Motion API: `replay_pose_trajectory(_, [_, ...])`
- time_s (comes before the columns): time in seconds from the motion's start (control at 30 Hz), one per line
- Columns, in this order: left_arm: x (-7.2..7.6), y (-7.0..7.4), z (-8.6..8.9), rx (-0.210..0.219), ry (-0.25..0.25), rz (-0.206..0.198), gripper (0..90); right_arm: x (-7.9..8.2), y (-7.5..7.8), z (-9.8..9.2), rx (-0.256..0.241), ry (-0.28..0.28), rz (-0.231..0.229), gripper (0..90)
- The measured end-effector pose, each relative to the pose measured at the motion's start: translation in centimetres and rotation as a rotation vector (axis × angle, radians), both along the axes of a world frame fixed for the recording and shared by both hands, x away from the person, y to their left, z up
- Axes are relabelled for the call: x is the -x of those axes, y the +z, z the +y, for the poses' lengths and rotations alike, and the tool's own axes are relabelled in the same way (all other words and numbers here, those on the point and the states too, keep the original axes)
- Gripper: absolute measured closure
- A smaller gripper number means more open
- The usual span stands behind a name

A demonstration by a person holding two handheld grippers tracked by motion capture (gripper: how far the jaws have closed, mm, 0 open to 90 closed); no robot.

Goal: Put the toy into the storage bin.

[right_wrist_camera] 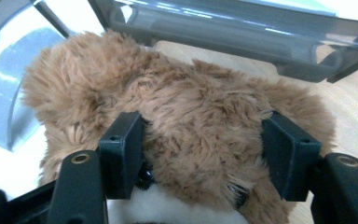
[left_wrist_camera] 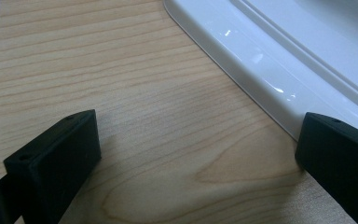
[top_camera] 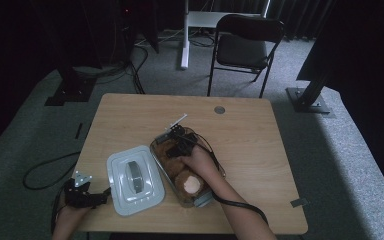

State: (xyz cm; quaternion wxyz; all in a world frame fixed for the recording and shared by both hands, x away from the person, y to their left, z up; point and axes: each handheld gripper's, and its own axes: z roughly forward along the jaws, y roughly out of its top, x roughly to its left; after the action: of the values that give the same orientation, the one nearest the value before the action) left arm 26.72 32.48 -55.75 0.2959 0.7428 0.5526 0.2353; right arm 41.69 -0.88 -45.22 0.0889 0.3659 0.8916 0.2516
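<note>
A brown plush bear [top_camera: 180,167] lies inside a clear plastic container [top_camera: 153,148] at the middle of the table. My right gripper [top_camera: 179,141] reaches into that container. In the right gripper view its jaws press into the fur on both sides of the bear's head [right_wrist_camera: 191,107], so the right gripper [right_wrist_camera: 203,158] is shut on it, with the container's wall [right_wrist_camera: 214,28] just beyond. The white lid [top_camera: 122,197] lies flat to the container's left. My left gripper [top_camera: 100,194] rests open at the table's front left, one jaw beside the lid's rim [left_wrist_camera: 270,56], bare wood between its jaws [left_wrist_camera: 198,154].
The wooden table [top_camera: 250,145] has a small round grommet [top_camera: 219,109] near its far edge. A black folding chair [top_camera: 245,47] and a white post stand on the carpet beyond. Cables trail on the floor at the left.
</note>
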Motion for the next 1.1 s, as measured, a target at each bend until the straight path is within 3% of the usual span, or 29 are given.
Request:
replay_pose_trajectory(0.23, [0.0,0.0,0.0,0.0,0.0,0.0,0.6,-0.1,0.9,-1.7,-0.133,-0.03,0.031,29.9])
replay_pose_trajectory(0.67, [0.0,0.0,0.0,-0.001,0.0,0.0,0.6,1.8,4.3,-3.4,-0.224,0.009,-0.038,30.0])
replay_pose_trajectory(0.8, [0.0,0.0,0.0,0.0,0.0,-0.001,0.6,3.4,5.9,-4.5,-0.274,0.028,-0.068,30.0])
replay_pose_trajectory(1.1, [0.0,0.0,0.0,0.0,0.0,-0.002,0.6,6.5,7.0,-6.4,-0.332,0.071,-0.092,31.1])
